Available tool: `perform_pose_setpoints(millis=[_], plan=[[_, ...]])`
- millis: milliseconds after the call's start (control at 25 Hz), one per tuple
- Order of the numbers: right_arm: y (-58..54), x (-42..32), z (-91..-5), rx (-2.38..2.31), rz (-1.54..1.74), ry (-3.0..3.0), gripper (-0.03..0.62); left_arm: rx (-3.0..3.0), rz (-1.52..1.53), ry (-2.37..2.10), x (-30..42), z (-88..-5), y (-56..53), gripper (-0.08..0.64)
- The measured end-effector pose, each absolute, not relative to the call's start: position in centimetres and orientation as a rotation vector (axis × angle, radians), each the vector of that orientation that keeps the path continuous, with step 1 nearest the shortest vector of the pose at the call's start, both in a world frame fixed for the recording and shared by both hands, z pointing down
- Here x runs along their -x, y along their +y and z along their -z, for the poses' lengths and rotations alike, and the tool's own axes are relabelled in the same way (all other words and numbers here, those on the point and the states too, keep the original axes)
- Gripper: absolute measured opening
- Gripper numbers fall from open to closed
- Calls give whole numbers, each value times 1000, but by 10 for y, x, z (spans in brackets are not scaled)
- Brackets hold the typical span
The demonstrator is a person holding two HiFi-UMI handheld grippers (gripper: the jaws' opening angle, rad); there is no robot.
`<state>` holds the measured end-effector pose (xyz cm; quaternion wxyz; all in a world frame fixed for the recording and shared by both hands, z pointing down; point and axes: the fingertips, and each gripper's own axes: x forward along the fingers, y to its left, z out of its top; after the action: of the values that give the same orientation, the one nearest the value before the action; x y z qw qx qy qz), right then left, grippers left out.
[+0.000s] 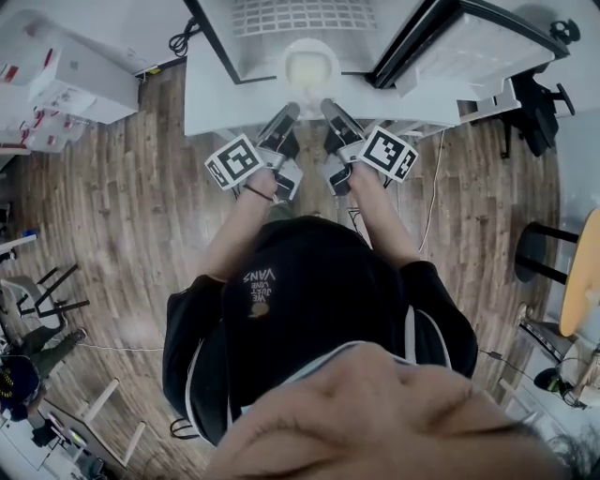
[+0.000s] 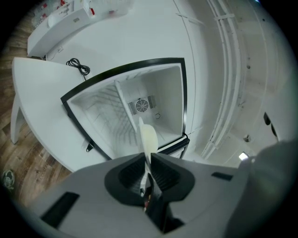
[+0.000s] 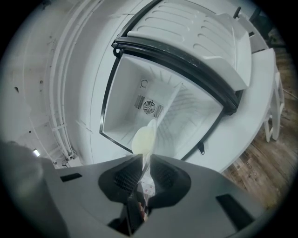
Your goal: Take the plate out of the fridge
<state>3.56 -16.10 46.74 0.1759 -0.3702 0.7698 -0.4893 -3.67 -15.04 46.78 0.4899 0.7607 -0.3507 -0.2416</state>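
Note:
A pale round plate hangs in front of the open white fridge, held between both grippers. My left gripper is shut on the plate's left rim and my right gripper on its right rim. In the left gripper view the plate shows edge-on, pinched in the left gripper, with the fridge's bare inside beyond. The right gripper view shows the plate clamped in the right gripper, before the fridge cavity.
The fridge stands on a white table; its door hangs open to the right. White boxes lie at the far left and a black cable on the table. A dark chair and a stool stand at the right on the wooden floor.

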Motion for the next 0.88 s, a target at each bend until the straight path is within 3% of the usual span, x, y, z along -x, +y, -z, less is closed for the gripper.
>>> perform_pose_setpoints(millis=[880], plan=[[-95,-65,-471,977,1404,2254,61,-1832,631,-916,7,-470,-80,46]])
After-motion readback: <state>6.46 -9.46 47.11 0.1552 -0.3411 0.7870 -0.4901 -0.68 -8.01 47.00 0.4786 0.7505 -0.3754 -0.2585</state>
